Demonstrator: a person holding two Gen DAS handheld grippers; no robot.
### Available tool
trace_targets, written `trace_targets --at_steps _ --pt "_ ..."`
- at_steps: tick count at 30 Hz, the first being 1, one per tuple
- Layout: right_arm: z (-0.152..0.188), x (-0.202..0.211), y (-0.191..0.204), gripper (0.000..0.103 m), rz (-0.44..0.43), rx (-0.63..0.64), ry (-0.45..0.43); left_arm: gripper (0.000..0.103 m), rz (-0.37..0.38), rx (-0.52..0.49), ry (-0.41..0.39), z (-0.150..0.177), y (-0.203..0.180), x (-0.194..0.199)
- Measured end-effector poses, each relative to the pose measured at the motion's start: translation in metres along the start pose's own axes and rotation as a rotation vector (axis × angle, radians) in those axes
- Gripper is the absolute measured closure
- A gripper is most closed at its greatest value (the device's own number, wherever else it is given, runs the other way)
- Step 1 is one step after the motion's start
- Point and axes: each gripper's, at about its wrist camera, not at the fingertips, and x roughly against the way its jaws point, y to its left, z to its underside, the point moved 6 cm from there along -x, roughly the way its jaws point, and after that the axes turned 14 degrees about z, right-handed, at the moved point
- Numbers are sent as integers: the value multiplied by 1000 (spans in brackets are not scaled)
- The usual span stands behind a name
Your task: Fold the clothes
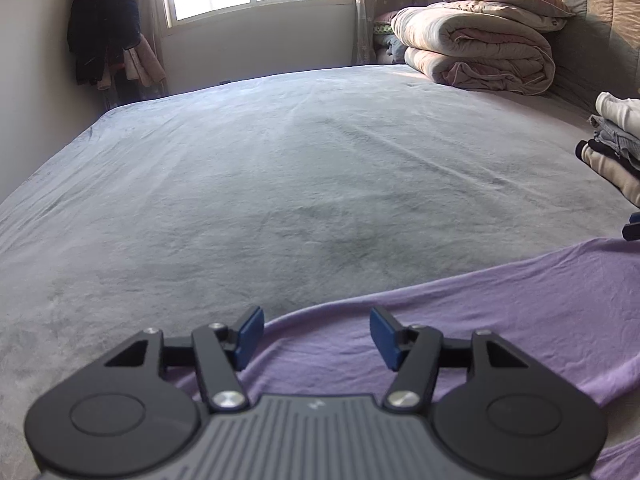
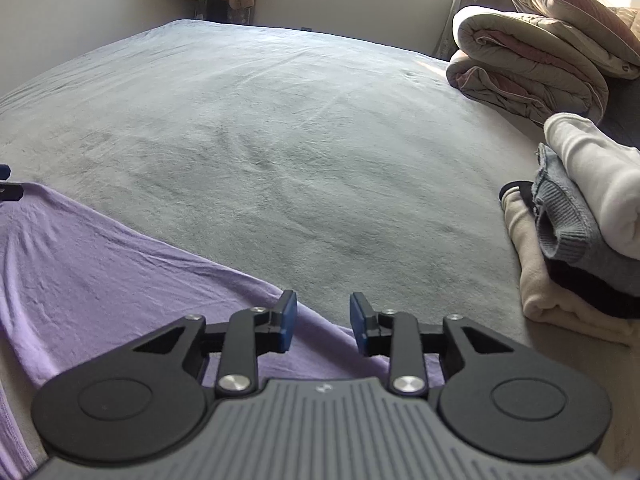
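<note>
A lilac garment [image 1: 500,312] lies spread flat on the grey bed near its front edge; the right wrist view shows the same lilac garment [image 2: 104,260] at lower left. My left gripper [image 1: 316,334] hovers open over the garment's far left edge, nothing between its blue pads. My right gripper [image 2: 323,324] is open too, its span over the garment's far right edge where cloth meets bedsheet. Each gripper's tip peeks into the other view at the frame edge.
A stack of folded clothes [image 2: 580,232] sits on the bed at the right, seen also as the folded stack [image 1: 616,144]. A folded quilt with a pillow [image 1: 480,48] lies at the headboard. The grey bedsheet [image 1: 280,160] stretches ahead to the window wall, where dark clothes [image 1: 104,28] hang.
</note>
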Motion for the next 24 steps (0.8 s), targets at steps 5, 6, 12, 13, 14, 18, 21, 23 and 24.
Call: trace_targets --at_steps 5,6,12,13,14,18,21,23,24 --pt "9 8 -23 70 23 -46 15 41 53 -5 6 -2 -27 -1" --pt "11 9 -28 70 30 -54 19 41 66 -10 8 -3 -34 -2" --pt "27 13 -64 70 55 -132 48 41 159 -42 23 -4 -76 -11" --pt "31 13 -71 70 60 -149 55 41 177 -51 30 -4 -83 -15" --pt "34 13 -78 70 65 -164 62 41 194 -60 37 -5 -91 -19" --pt "47 10 -103 70 91 -203 81 41 263 -96 67 -5 -121 -34" --pt "57 7 -121 70 110 -230 95 41 316 -115 87 -6 -146 -49" --pt "63 6 -133 70 123 -249 103 41 334 -120 94 -7 -159 -58" --pt "67 5 -139 70 130 -258 108 41 346 -120 95 -9 -166 -63"
